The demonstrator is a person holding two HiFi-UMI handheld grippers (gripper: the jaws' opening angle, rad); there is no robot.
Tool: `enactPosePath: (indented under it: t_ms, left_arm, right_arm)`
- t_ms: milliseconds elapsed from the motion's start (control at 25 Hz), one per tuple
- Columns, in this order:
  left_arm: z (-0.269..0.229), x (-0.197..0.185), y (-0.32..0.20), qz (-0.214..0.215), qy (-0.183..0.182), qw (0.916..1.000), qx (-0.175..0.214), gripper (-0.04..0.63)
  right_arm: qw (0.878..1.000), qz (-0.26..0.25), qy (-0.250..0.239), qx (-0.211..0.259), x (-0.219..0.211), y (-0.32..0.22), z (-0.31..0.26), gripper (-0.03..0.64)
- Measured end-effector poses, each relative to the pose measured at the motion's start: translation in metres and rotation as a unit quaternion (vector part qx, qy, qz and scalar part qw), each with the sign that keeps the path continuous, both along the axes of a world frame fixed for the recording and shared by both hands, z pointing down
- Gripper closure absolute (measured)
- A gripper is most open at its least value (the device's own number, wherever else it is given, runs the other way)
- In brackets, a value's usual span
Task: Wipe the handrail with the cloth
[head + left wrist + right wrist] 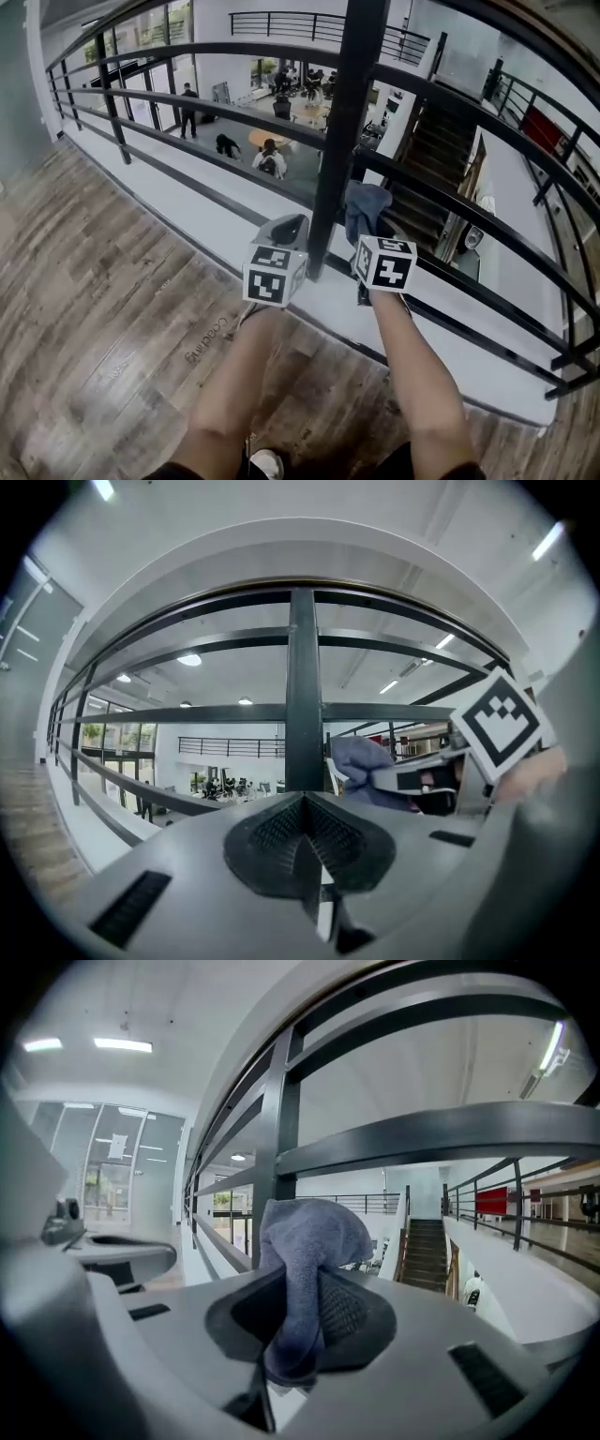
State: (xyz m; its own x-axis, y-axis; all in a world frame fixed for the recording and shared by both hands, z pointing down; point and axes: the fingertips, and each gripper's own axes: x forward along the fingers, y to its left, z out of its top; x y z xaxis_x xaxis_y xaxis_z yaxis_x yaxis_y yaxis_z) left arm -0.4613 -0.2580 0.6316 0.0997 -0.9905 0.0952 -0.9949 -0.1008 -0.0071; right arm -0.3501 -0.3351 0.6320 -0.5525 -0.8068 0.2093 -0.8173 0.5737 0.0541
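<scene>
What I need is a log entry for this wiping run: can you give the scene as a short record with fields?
Place: upper walkway with a wooden floor
Left tool: shut, empty, left of the post
Right tool: shut on cloth
Cloth: blue-grey, bunched, sticking out past the jaws
Cloth position: close under a rail, right of the post; contact unclear

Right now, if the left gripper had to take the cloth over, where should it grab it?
Probably the bunched head of the blue cloth bulging past the right gripper's jaws, approached from the left: that wad is free, and the left gripper, now shut, sits beside it.
</scene>
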Motion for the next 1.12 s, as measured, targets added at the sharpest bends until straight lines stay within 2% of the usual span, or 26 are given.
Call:
enactPosePath:
  t_ms: [120, 280, 360, 480, 560, 720, 920, 1120]
  left_arm:
    - [0.008, -0.019, 0.004, -0.007, 0.013, 0.9999, -0.002, 0.594]
    - [0.009, -0.041, 0.009, -0.012, 0.053, 0.9985, 0.002, 0.594]
    - [0.010, -0.042, 0.011, -0.012, 0.059, 0.9982, 0.001, 0.594]
    - [0.010, -0.025, 0.008, -0.001, 0.048, 0.9988, -0.002, 0.594]
    - [0.008, -0.015, 0.004, 0.003, 0.048, 0.9989, -0.003, 0.594]
    - [0.005, 0.011, 0.000, 0.014, 0.022, 0.9996, -0.005, 0.594]
    - [0.004, 0.039, -0.005, 0.031, 0.017, 0.9993, -0.009, 0.594]
    - [0.008, 0.072, -0.010, 0.046, 0.002, 0.9988, -0.018, 0.594]
  right_arm:
    - [1.000, 0.007, 0.006, -0.030, -0.035, -0.003, 0.008, 0.538]
    - [0.997, 0.032, 0.039, -0.049, -0.055, -0.007, 0.024, 0.538]
    - [0.996, 0.037, 0.064, -0.055, -0.054, -0.010, 0.031, 0.538]
    - [0.991, 0.037, 0.107, -0.071, -0.038, -0.017, 0.041, 0.538]
    - [0.990, 0.036, 0.115, -0.074, -0.027, -0.020, 0.044, 0.538]
    - [0.991, 0.040, 0.105, -0.071, -0.010, -0.022, 0.046, 0.538]
    - [0.993, 0.058, 0.073, -0.076, 0.021, -0.023, 0.044, 0.538]
    - [0.993, 0.085, 0.043, -0.076, 0.085, -0.027, 0.040, 0.538]
